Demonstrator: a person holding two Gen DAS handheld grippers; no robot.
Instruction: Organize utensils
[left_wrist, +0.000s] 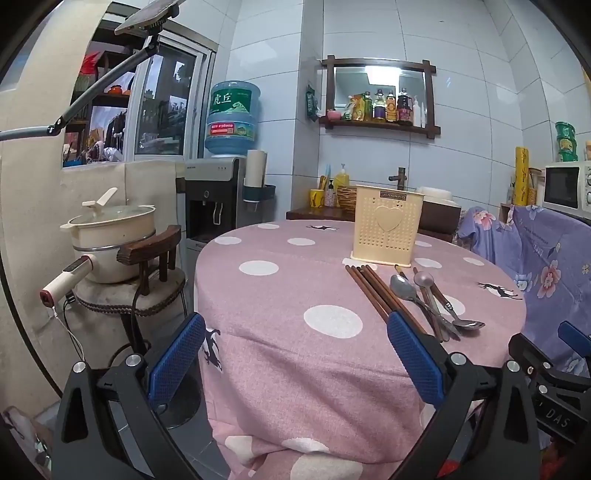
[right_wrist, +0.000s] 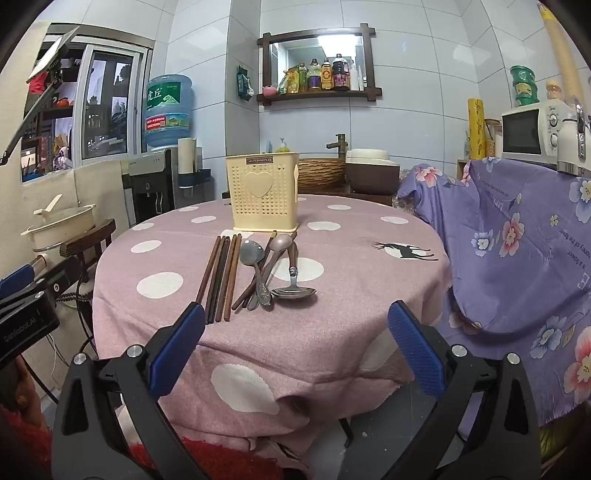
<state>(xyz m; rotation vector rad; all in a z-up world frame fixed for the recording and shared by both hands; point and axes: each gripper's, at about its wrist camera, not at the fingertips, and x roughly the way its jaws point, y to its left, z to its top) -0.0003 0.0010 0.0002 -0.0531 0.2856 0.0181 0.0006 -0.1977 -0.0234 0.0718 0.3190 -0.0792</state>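
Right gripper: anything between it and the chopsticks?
No. In the right wrist view, only bare tablecloth separates the open right gripper from the chopsticks.

Readable text, both wrist views:

- Cream utensil caddy, centre of frame: dark plate at top rim reads "JIANHAO"; same plate in the left view is too blurred to confirm.
- Blue water jug, upper left: green label with white characters "虎丘". The red strip below has print too small to read.
- Black gripper body, left edge of right view: "Genierobot.AI", partly soft.
- Black gripper body, lower right of left view: "DAS", rest cut off.
- Purple floral cloth, right side: sideways print, "honey of the flower" legible in part.
- Bottle labels on wall shelf: unreadable.
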